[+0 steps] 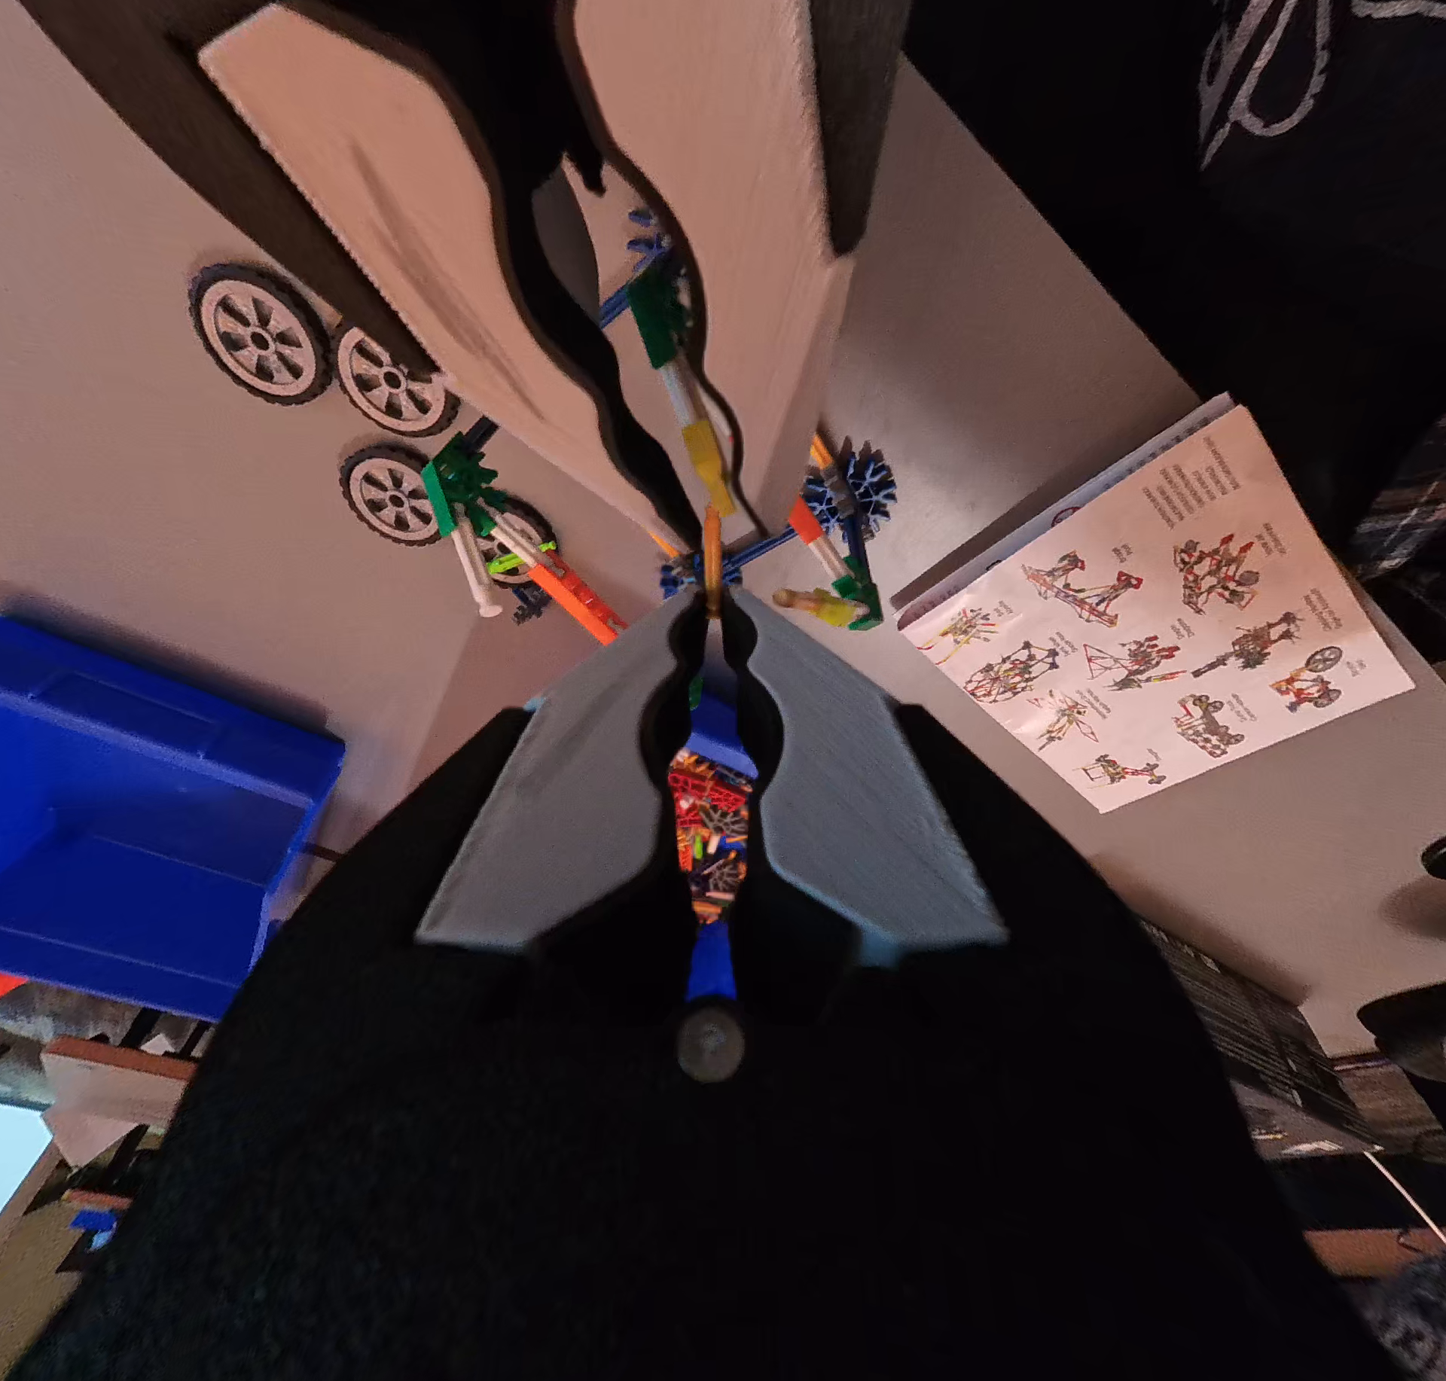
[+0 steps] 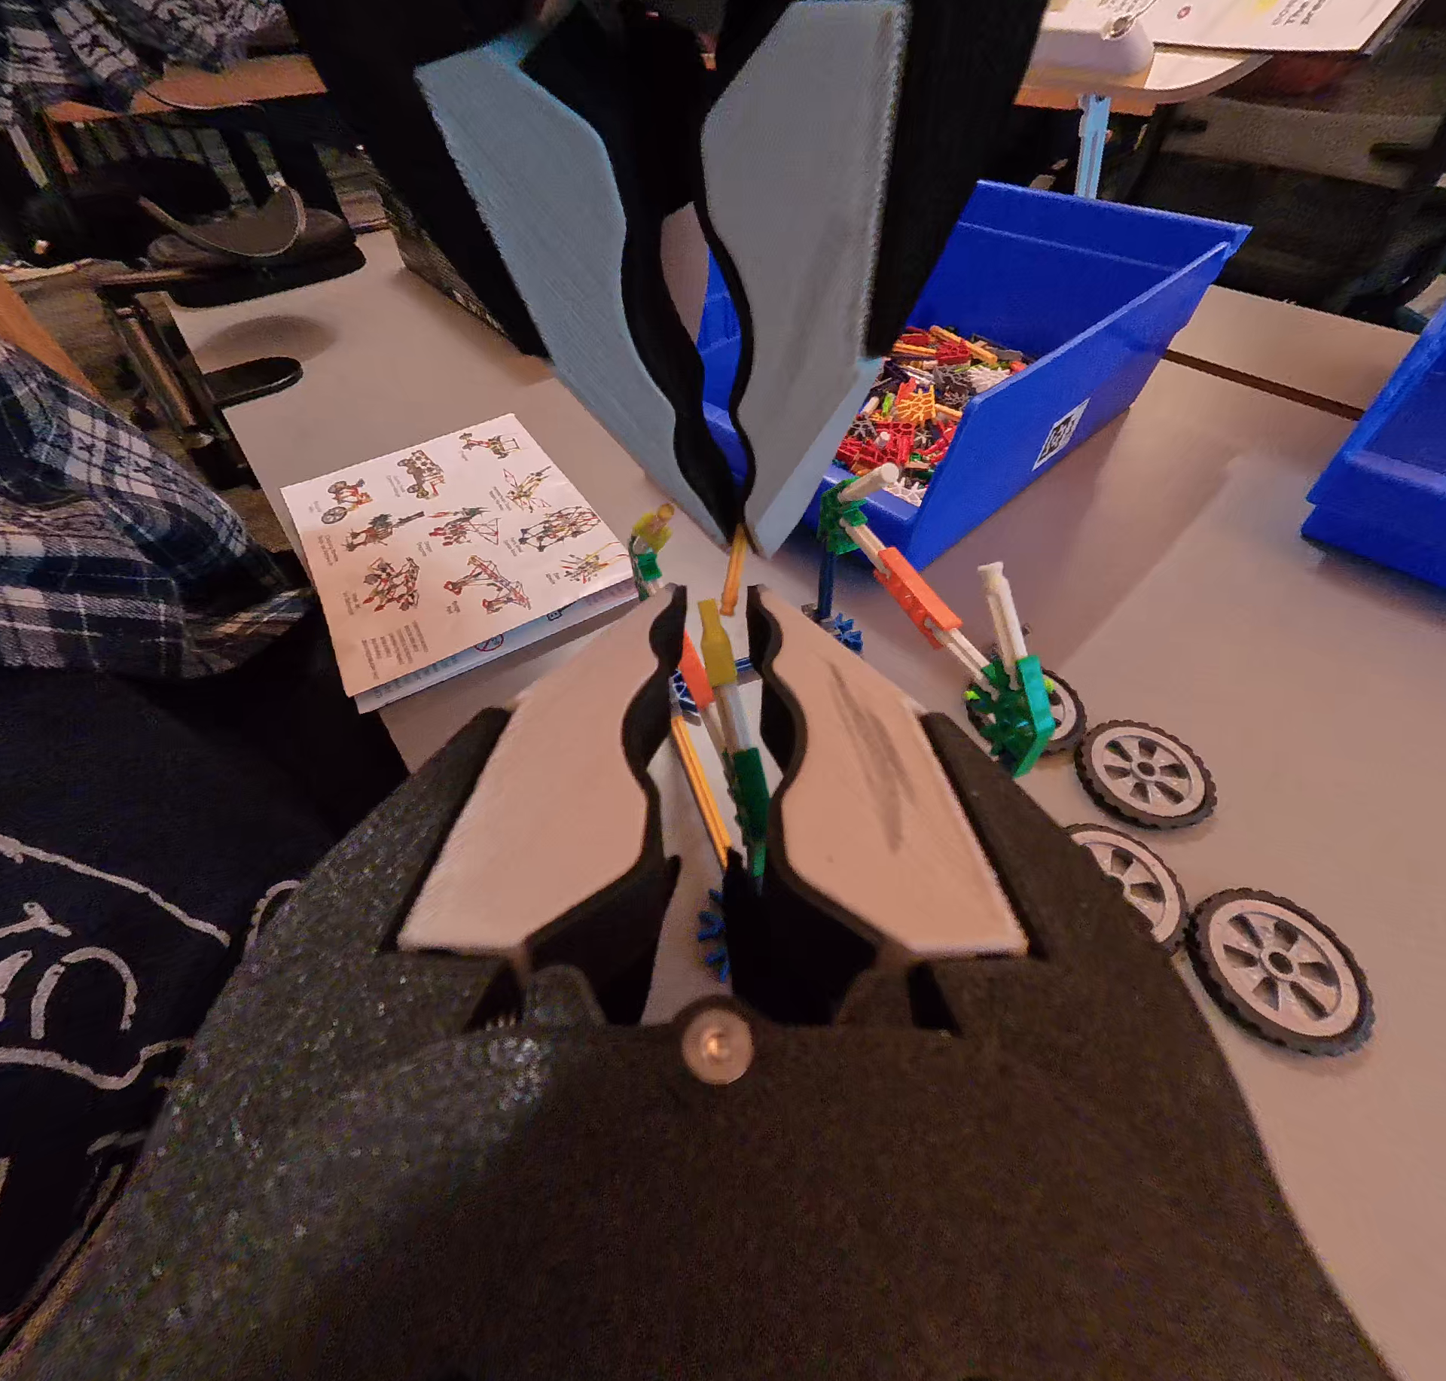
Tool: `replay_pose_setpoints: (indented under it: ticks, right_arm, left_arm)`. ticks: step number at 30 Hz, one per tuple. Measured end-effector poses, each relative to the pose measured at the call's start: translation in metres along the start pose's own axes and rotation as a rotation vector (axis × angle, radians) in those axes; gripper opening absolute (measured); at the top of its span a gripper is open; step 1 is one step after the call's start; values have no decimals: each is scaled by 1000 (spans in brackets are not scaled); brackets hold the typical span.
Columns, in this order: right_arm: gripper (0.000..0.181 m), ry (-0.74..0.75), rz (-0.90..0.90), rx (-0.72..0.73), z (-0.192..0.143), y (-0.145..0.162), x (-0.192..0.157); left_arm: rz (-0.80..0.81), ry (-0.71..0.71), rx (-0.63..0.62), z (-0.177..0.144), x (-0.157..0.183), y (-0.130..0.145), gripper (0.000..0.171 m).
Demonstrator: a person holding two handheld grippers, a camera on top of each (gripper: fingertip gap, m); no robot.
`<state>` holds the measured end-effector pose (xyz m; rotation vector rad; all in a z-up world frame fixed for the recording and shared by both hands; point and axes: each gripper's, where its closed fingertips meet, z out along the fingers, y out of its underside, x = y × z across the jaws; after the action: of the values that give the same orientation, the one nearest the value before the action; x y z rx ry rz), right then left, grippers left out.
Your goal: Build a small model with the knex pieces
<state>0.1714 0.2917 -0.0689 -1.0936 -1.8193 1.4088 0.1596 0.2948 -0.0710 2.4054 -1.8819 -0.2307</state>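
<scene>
My left gripper (image 1: 710, 600) is shut on a thin orange rod (image 1: 712, 553), pinched at the fingertips; the rod also shows in the right wrist view (image 2: 733, 569). My right gripper (image 2: 714, 600) faces it tip to tip and is closed around a piece made of a yellow connector (image 2: 716, 643), a white rod and a green connector. The orange rod's free end almost meets the yellow connector. Both grippers hover over a small rod-and-connector build with blue connectors (image 1: 853, 483) on the grey table (image 2: 1174, 561).
A blue bin of loose coloured parts (image 2: 1017, 420) stands behind. A second build with an orange connector (image 2: 915, 600) and loose grey wheels (image 2: 1146, 772) lie to the right. An instruction booklet (image 2: 462, 545) lies left, beside a small figure (image 2: 653, 534). Another blue bin (image 2: 1385, 483) stands far right. A person sits at the table's edge. Both grippers' tips are close together, under 4 cm apart.
</scene>
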Motion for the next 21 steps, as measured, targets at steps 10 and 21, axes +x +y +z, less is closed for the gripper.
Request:
replay_pose_setpoints:
  ticks: [10, 21]
  right_arm:
    - [14, -7, 19, 1, -5, 3, 1]
    - [7, -10, 5, 19, -5, 2, -1]
  left_arm:
    - [13, -11, -12, -2, 0, -4, 1]
    - [18, -13, -30, -3, 4, -4, 2]
